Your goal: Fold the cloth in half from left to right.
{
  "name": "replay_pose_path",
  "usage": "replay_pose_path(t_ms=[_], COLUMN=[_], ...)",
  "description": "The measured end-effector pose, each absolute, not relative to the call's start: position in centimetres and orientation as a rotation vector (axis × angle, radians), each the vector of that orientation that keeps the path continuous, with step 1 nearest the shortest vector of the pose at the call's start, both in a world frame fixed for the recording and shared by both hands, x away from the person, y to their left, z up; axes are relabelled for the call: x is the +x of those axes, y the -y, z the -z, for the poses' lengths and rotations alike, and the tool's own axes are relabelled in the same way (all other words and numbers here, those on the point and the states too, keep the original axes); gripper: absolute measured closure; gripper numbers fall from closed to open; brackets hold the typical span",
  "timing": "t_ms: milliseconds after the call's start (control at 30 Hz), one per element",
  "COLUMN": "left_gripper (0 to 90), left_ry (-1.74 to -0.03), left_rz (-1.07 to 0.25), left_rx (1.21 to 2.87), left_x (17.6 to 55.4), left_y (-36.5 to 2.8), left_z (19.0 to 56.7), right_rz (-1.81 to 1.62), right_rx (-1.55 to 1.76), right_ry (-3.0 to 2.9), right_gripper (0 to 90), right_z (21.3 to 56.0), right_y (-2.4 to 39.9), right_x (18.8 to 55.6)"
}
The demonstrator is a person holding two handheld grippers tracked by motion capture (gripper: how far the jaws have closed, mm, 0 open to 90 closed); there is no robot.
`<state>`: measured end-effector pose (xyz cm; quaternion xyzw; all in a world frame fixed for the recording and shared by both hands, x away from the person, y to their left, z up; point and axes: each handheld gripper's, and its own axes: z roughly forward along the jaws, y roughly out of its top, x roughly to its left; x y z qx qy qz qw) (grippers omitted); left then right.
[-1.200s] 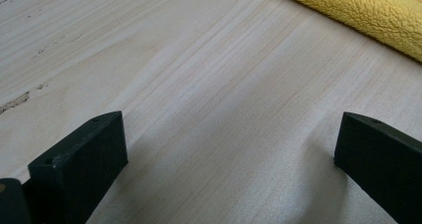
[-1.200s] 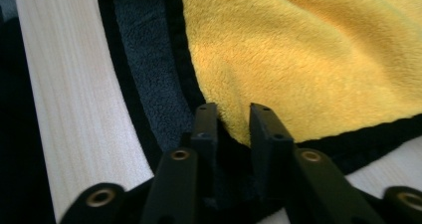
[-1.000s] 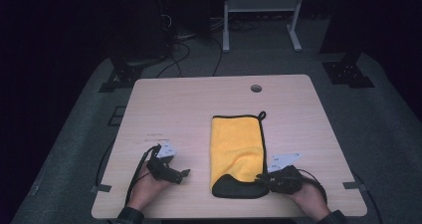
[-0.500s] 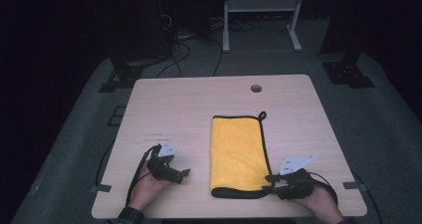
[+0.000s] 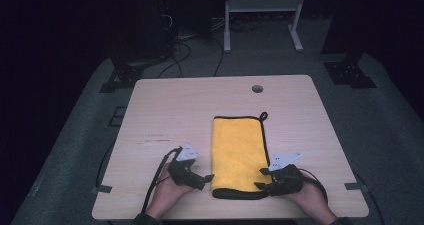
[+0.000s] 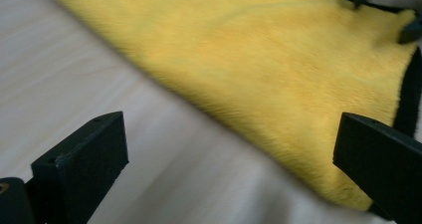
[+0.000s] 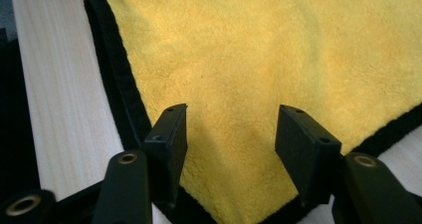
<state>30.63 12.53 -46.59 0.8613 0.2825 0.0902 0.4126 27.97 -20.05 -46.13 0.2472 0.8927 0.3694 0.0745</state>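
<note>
High view: folded yellow microfibre cloth with black edging [image 5: 239,155] lay flat on the pale wooden table [image 5: 170,110], its hanging loop at 12 o'clock.
Left gripper [image 5: 204,179]: at the cloth's 7 o'clock corner, jaws wide apart, gripping nothing.
Right gripper [image 5: 261,179]: at the 5 o'clock corner, jaws just opened, pads [image 7: 171,129] clear above the cloth.

The towel [image 5: 238,155] lies on the worktop [image 5: 165,110], lower centre of the frame, between the left gripper [image 5: 205,177] and the right gripper [image 5: 261,179].
</note>
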Motion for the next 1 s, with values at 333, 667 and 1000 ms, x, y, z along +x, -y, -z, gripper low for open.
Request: replay_pose_path(t_ms=[333,667,1000], left_gripper=[0.0,0.0,0.0], left_ry=[-0.619,-0.603,-0.600], left_rz=[-0.241,-0.227,-0.253], left_rx=[2.335,2.348,2.299], left_x=[29.6,28.5,28.6], left_y=[-11.1,-11.4,-12.2], left_z=[47.8,47.9,46.7], right_rz=[-1.060,-1.060,-1.127], right_rx=[0.722,0.694,0.748], right_ry=[-2.723,-2.749,-2.718], right_gripper=[38.6,39.2,36.7], right_z=[46.8,47.0,46.1], right_y=[20.2,20.0,20.6], right_x=[27.8,26.9,28.0])
